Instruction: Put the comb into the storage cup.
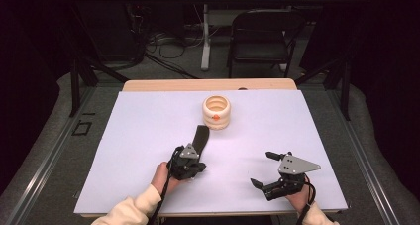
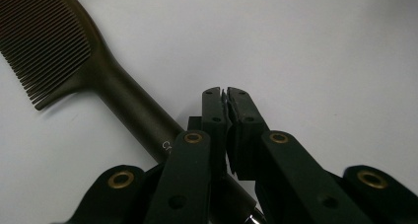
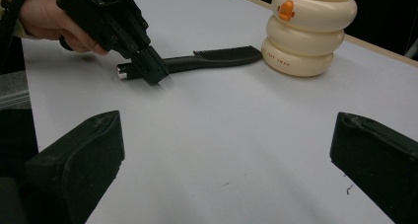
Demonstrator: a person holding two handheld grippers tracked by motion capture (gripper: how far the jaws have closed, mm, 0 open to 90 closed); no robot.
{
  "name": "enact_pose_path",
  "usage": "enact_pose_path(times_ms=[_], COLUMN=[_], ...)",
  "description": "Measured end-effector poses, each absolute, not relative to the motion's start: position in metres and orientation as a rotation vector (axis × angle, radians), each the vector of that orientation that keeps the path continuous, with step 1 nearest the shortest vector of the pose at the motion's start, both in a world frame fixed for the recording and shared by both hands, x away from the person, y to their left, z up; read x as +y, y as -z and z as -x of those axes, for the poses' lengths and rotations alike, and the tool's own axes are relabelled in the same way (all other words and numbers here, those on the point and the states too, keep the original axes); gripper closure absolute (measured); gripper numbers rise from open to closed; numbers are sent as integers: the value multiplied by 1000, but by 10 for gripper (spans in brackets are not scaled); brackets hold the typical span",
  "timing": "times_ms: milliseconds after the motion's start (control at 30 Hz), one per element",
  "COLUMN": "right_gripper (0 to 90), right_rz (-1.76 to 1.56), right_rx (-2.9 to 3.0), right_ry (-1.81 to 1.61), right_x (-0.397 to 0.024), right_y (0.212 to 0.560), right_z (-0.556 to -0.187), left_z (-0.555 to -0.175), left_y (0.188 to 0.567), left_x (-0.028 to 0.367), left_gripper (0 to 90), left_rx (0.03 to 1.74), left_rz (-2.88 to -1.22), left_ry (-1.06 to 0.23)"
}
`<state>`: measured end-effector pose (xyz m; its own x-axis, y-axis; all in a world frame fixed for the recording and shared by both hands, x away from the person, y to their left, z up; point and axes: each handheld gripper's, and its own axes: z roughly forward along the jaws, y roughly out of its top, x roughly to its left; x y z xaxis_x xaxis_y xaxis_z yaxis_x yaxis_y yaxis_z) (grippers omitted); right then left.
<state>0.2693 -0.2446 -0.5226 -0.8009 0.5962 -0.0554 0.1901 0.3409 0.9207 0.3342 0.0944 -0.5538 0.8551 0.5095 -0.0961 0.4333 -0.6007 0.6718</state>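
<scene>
Two pieces of writing can be made out: small brown capitals around the bottom ring of the cream-coloured cup shaped like three stacked rings (image 3: 309,30), seen in the right gripper view and too small to read surely, and pale letters beginning "Cr" on the handle of the dark brown plastic comb (image 2: 98,71) in the left gripper view, where the gripper cuts off the rest. An orange duck-like figure sits on the cup's top ring in the right gripper view and shows as an orange spot in the high view. From above, the cup (image 1: 216,112) stands upright near the far middle of the white table top (image 1: 148,136), and the part of its inside that shows holds nothing. The comb (image 1: 200,137) lies flat between the cup and the left gripper (image 1: 194,160), its toothed end toward the cup and apart from it. The left gripper's jaws are pressed together over the comb's handle end; in its own view the two pads meet with nothing seen between them, the handle passing beneath. The right gripper (image 1: 262,169) hovers low near the table's near right, jaws spread wide, holding nothing, well apart from the comb.
</scene>
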Motion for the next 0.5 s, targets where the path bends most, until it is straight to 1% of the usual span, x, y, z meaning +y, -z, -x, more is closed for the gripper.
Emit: enact_pose_path(times_ms=[267,500], right_gripper=[0,0], right_rz=[-695,-699], right_rx=[2223,2225], right_ry=[-1452,-1453], right_x=[-245,-244], right_y=[523,523], right_z=[-270,-270], left_z=[-333,-333], left_y=[551,549], left_x=[102,112], left_gripper=[865,862], left_rx=[719,760], left_rz=[-2347,-2343], left_ry=[-158,-171])
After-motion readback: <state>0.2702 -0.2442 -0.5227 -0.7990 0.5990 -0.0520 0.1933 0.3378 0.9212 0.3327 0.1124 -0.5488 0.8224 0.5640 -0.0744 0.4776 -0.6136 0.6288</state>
